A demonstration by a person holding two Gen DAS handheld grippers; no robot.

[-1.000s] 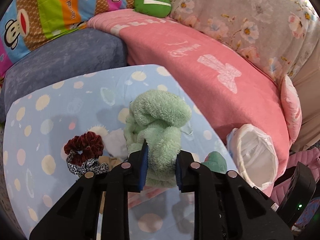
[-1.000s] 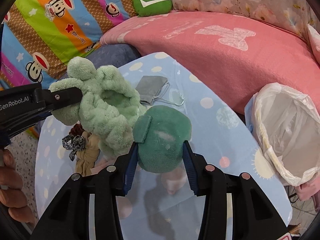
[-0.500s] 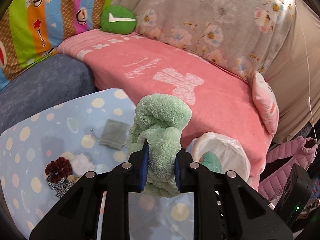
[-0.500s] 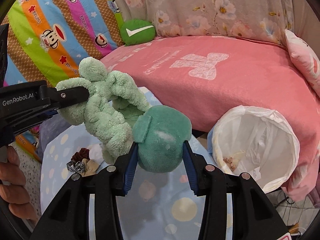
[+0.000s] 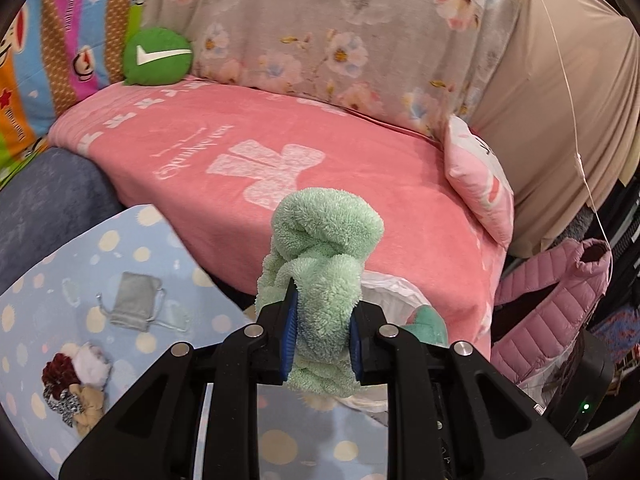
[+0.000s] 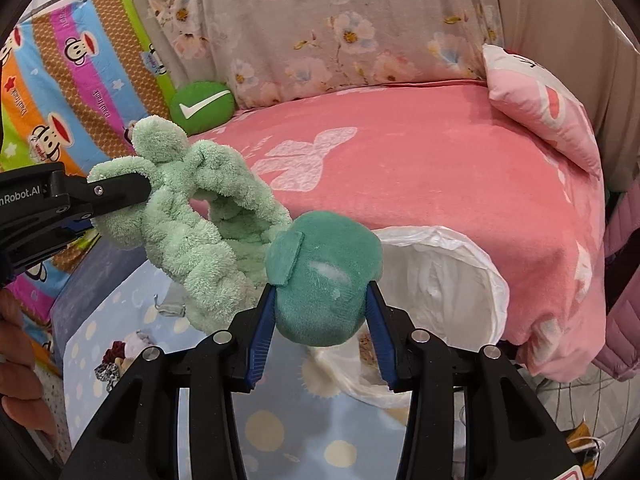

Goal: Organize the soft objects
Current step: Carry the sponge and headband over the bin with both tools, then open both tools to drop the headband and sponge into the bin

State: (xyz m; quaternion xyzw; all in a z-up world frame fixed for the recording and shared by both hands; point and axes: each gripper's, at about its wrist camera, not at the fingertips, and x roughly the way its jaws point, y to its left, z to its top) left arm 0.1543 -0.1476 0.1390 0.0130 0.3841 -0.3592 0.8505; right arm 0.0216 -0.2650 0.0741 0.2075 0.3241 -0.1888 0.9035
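Two soft things are held aloft at once, one per gripper. Clamped between the blue pads of the left gripper (image 5: 322,338) is a pale mint-green fluffy braided headband (image 5: 320,264); the pinch falls across one thick part, so the rest loops up and forward instead of trailing on the table. The right gripper (image 6: 320,322) is closed on a darker teal plush pad with a sewn-on tab (image 6: 324,276), squeezed at its widest part, which looks like a secure hold on something so compressible. Both sit just above and beside the white plastic-lined bin (image 6: 460,280) at the edge of the pale blue spotted tabletop (image 6: 264,432), close to the pink blanket-covered sofa (image 6: 440,160); I judge they are carried there to be dropped in. Left behind on the table are a small grey drawstring pouch (image 5: 134,300) and a cluster of fabric scrunchies (image 5: 76,388), probably next to be sorted.
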